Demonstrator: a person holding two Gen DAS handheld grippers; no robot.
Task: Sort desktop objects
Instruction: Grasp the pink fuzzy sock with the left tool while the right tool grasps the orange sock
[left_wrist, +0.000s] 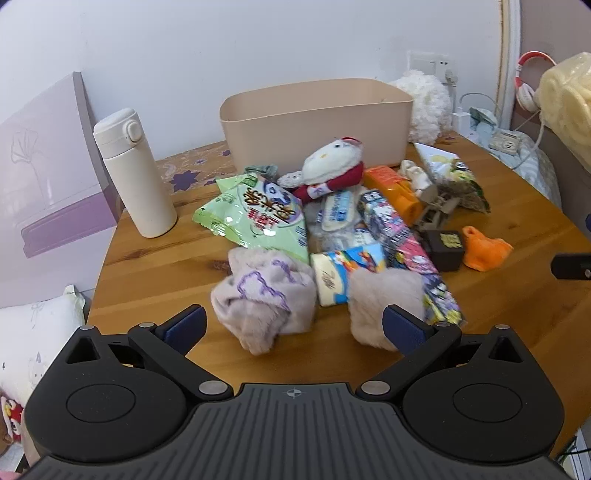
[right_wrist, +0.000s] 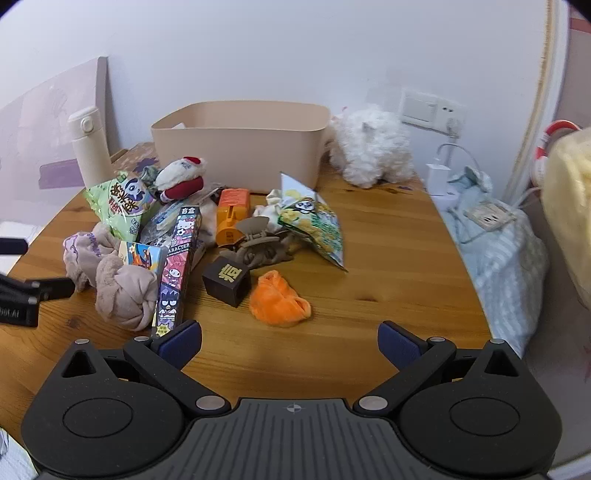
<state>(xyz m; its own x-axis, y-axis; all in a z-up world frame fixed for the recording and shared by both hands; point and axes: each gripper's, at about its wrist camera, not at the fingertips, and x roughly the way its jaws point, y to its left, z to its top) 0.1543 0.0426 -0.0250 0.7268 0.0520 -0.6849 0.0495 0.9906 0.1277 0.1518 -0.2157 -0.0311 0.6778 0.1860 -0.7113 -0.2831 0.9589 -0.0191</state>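
Both grippers hover spread wide over a cluttered wooden table (left_wrist: 155, 266), grasping nothing.

From the left: a cream thermos (left_wrist: 135, 173), a green snack bag (left_wrist: 255, 218), and two rolled plush socks (left_wrist: 258, 295) just ahead of the left gripper (left_wrist: 294, 325), its fingers released. Behind the pile stands a beige storage bin (left_wrist: 314, 122). Ahead of the right gripper (right_wrist: 290, 341), fingers equally released, lie a black cube box (right_wrist: 227, 280) and an orange plush piece (right_wrist: 279, 301).

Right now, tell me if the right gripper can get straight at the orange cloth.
Probably yes. The right gripper is open and empty, and the orange cloth lies just ahead of it on bare table, apart from the black cube beside it.
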